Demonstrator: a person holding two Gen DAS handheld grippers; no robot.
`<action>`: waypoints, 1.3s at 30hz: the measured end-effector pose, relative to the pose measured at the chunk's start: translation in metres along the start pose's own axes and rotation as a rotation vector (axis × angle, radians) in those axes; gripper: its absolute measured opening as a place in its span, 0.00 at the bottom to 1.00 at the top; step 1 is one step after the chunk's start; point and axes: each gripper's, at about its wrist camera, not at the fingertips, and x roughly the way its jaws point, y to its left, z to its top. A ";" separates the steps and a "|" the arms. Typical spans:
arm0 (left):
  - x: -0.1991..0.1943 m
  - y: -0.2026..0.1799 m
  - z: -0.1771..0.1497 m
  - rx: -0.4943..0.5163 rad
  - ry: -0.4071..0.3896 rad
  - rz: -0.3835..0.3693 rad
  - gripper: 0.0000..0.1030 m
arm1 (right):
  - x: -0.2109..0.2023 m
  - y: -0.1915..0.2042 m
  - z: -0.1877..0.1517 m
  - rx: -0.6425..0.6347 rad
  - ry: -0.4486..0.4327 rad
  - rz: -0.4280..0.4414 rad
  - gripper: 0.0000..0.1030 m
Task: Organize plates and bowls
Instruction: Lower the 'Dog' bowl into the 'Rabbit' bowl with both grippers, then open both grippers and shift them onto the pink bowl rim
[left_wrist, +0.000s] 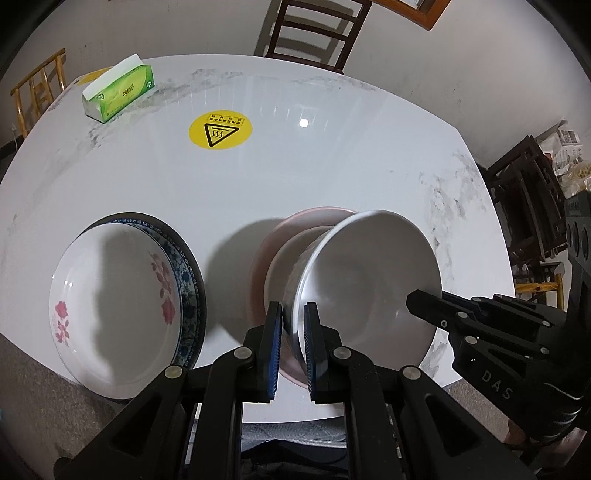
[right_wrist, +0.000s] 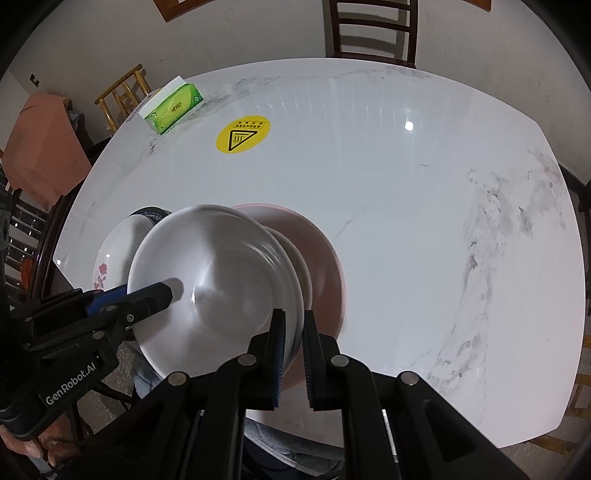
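Note:
A white bowl (left_wrist: 369, 280) is held between both grippers above a pink plate (left_wrist: 314, 218) on the table. My left gripper (left_wrist: 293, 325) is shut on the bowl's left rim. My right gripper (right_wrist: 294, 332) is shut on the bowl's right rim (right_wrist: 295, 325); the bowl (right_wrist: 214, 288) fills the middle of the right wrist view, over the pink plate (right_wrist: 325, 258). A second white dish seems to sit under the bowl. To the left, a flowered white dish (left_wrist: 110, 306) rests on a blue-patterned plate (left_wrist: 184, 266).
The white marble table (left_wrist: 332, 155) carries a green tissue box (left_wrist: 118, 88) at the far left and a yellow warning sticker (left_wrist: 220, 130). A dark wooden chair (left_wrist: 314, 33) stands behind the table; more furniture stands at the right.

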 end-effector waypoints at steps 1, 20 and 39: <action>0.001 0.000 0.000 -0.002 0.002 0.000 0.09 | 0.001 -0.001 0.001 0.004 0.001 0.004 0.09; 0.019 0.007 0.003 -0.017 0.026 0.010 0.09 | 0.014 -0.006 0.003 0.030 -0.001 0.023 0.09; 0.021 0.010 0.005 -0.012 -0.001 -0.004 0.08 | 0.023 -0.007 0.004 0.043 -0.010 0.024 0.12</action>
